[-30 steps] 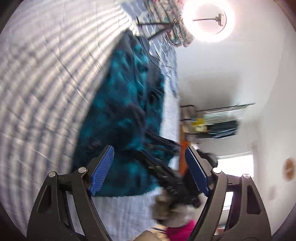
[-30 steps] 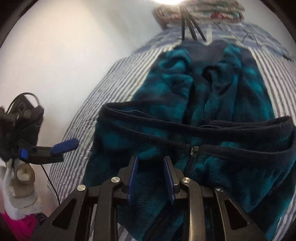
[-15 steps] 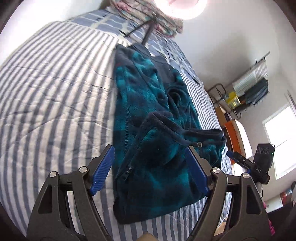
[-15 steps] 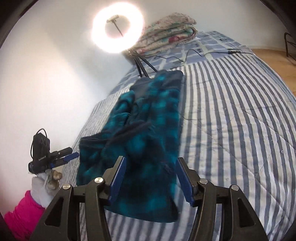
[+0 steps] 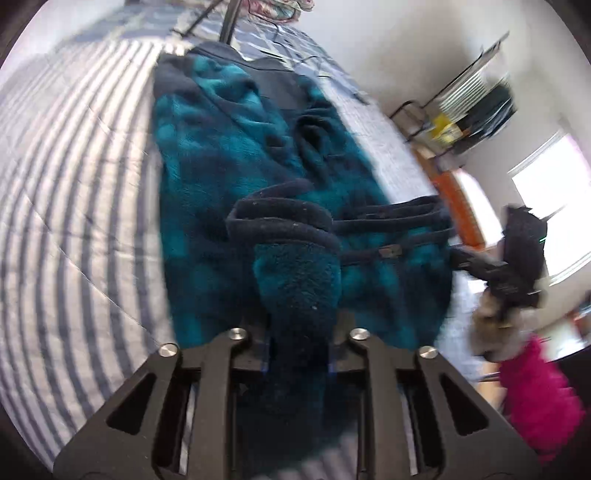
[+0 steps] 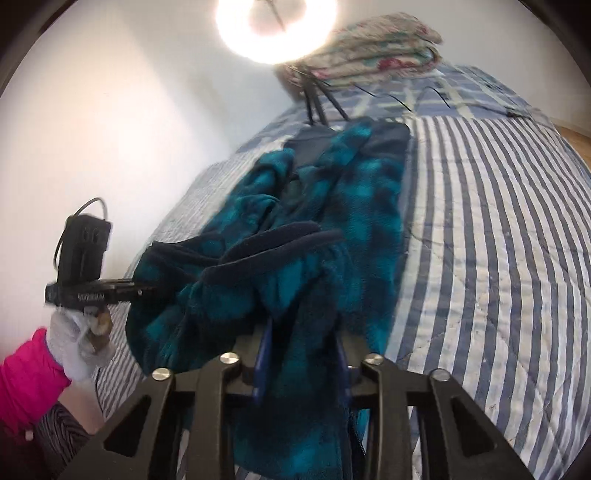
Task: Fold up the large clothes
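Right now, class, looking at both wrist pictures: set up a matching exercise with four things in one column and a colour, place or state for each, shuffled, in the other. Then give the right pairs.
Things
1. fleece jacket
2. bedspread
3. ring light
4. left tool

Descriptions
A. glowing, by the wall past the bed's far end
B. blue and white stripes
C. teal and navy check
D. shut on a fold of fleece

Pairs: 1-C, 2-B, 3-A, 4-D

The right gripper (image 6: pixel 301 354) pinches a fold of the teal and navy plaid fleece jacket (image 6: pixel 332 221), which lies on the blue-and-white striped bed quilt (image 6: pixel 498 240).
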